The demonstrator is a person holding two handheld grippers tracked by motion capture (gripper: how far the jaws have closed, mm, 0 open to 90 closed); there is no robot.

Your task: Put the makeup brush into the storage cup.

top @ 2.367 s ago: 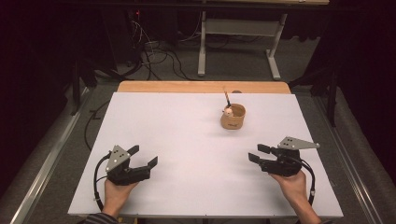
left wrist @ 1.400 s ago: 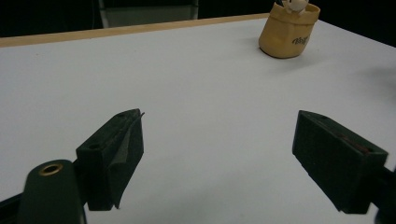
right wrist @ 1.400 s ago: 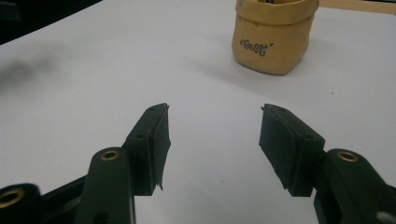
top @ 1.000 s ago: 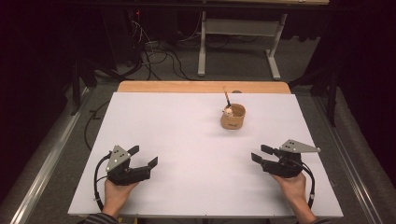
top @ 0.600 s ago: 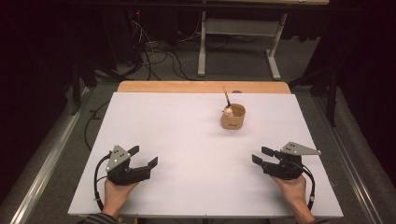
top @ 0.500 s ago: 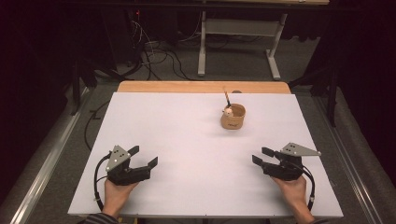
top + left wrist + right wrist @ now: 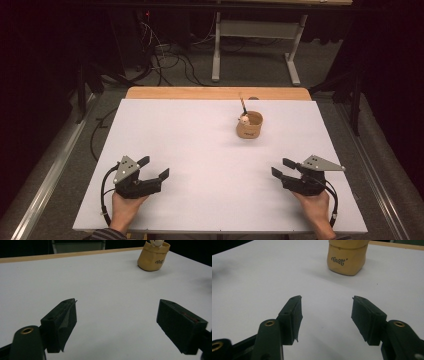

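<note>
- Left gripper (image 7: 154,168) rests near the table's (image 7: 200,145) left edge, jaws wide apart, empty.
- Right gripper (image 7: 283,167) near right, jaws parted, empty.
- Tan cup (image 7: 249,125) stands far right of centre, holding what may be a small figure.

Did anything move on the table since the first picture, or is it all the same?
Only a little. The right gripper slid slightly back toward the person's edge of the white table. Its jaws are open with nothing between them. The left gripper stayed where it was, also open. The tan pouch with the stick poking out of it did not move. Nothing was picked up or let go.
</note>
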